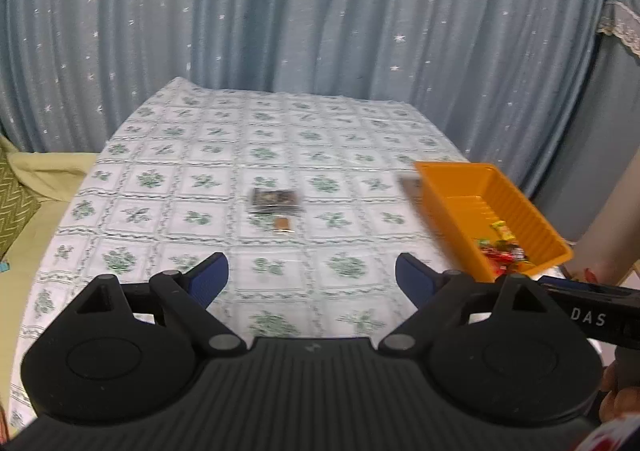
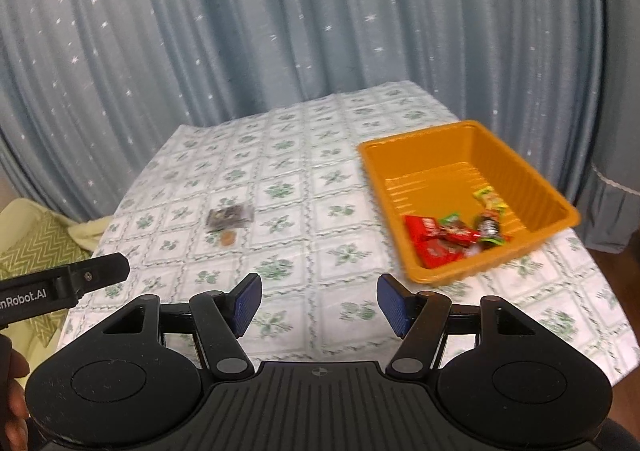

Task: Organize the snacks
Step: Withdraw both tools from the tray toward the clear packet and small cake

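1. Work surface: a table covered by a white cloth printed with a grid of green leaf motifs (image 1: 320, 139), set against pleated blue-grey curtains with small white stars (image 1: 280, 11). Both views are blurred.

2. Left gripper (image 1: 312, 283): black body, blue ribbed pads. Its jaws stand wide apart with nothing between them; only tablecloth shows in the gap. It hangs above the near part of the table.

3. Right gripper (image 2: 320, 303): same make. Its jaws stand partly open, narrower than the left pair, and grip nothing. It too is above the near table edge.

4. Container: an orange rectangular plastic tray with a ribbed floor (image 2: 532, 179) sits on the right side of the table. In the left wrist view it lies just right of the left gripper's right finger (image 1: 520, 191).

5. Tray contents: several wrapped snacks in red, green, yellow and dark wrappers (image 2: 452, 235) are bunched in the near corner of the tray; the far part is bare.

6. Loose items: a small dark rectangular packet (image 1: 276, 199) lies near the table's centre, well apart from the tray. A small brown piece (image 1: 282, 224) lies just beside it on the near side. Blur prevents reading either one.
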A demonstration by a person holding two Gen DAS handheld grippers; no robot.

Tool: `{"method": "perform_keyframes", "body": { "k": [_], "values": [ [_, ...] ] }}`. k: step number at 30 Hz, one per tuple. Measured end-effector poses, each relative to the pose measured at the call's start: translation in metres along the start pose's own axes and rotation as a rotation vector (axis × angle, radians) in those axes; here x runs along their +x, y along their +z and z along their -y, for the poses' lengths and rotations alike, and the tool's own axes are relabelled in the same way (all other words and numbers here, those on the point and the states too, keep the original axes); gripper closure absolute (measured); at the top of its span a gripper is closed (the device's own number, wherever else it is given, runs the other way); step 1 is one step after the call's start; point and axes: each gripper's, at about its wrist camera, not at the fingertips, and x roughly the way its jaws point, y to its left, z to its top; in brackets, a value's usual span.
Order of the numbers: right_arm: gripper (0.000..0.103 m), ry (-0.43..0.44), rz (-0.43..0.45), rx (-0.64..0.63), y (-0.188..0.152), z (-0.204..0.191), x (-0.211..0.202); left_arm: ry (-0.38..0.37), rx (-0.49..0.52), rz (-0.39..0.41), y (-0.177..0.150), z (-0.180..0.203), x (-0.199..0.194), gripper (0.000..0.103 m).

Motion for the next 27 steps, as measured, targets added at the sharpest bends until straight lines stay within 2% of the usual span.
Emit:
{"method": "perform_keyframes", "body": {
  "k": [11,18,27],
  "values": [
    [0.039,0.070,-0.030,-0.055,0.013,-0.043,0.056,0.052,-0.017,-0.021,0.011,-0.045,0.035,0.013],
    [0.039,0.110,-0.025,-0.084,0.021,-0.063,0.098,0.100,-0.012,-0.026,0.017,-0.074,0.070,0.013],
    [0.039,0.122,-0.040,-0.131,0.024,-0.083,0.178,0.128,0.008,-0.001,0.021,-0.113,0.128,0.013]
  ]
}}
